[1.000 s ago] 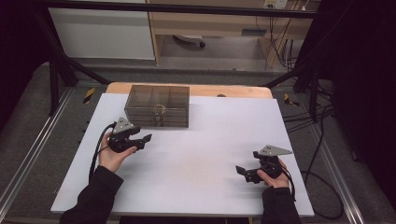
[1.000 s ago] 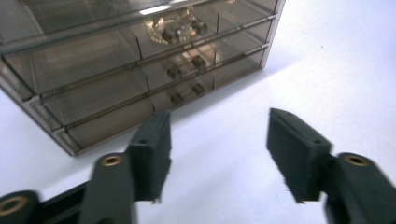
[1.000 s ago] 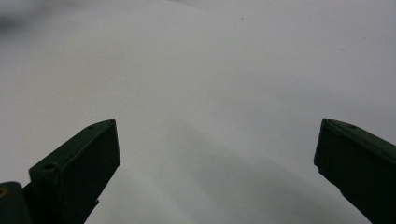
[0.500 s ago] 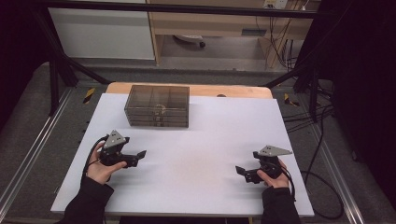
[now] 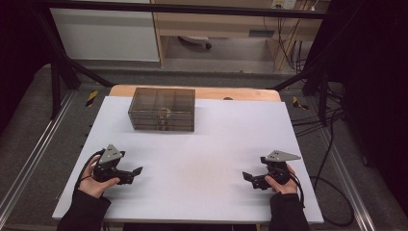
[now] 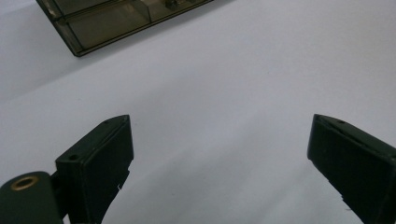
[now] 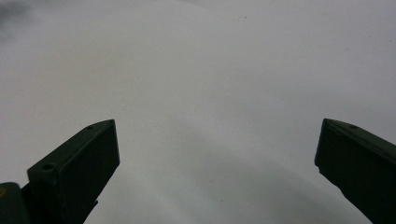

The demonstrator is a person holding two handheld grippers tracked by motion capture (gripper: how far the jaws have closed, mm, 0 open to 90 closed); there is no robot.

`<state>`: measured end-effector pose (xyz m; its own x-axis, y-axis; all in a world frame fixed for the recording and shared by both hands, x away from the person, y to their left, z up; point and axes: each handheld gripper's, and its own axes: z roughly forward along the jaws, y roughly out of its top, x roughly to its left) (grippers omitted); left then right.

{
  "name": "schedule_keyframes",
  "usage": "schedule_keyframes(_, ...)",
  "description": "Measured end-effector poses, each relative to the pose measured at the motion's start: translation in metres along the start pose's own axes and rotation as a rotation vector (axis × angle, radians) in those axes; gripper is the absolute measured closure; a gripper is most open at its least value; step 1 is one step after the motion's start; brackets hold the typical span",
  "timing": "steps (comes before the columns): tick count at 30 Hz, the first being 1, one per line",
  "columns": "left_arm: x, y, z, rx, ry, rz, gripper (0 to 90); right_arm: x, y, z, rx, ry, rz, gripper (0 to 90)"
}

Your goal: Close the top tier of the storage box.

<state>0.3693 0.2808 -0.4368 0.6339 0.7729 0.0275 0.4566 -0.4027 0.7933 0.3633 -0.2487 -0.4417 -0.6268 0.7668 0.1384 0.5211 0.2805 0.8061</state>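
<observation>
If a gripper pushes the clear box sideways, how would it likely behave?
The box looks like thin, smoky clear plastic, so probably stiff and light. Low and wide, it should slide on the smooth white sheet rather than tip. Its drawers may rattle or slip open.

no writing, label, brand or number can be read anywhere. the yellow-and-black striped markers (image 5: 91,97) on the floor beside the table (image 5: 211,144) are perhaps hazard tape, though too small to tell.

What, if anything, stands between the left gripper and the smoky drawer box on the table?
Nothing visible does: only bare white tabletop lies between the left gripper, jaws open, and the drawer box.
</observation>
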Motion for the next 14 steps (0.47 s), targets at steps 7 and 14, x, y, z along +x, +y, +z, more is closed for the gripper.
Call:
schedule_keyframes(7,0.0066,-0.0086,-0.0047,0.001,0.003,-0.017,6.4,0.0009,-0.0001,0.0005,-0.001,0.003,0.0,0.7)
schedule_keyframes(14,0.0081,-0.0109,-0.0054,-0.002,0.008,-0.018,6.4,0.0009,0.0001,0.0007,0.0,0.002,-0.005,0.8)
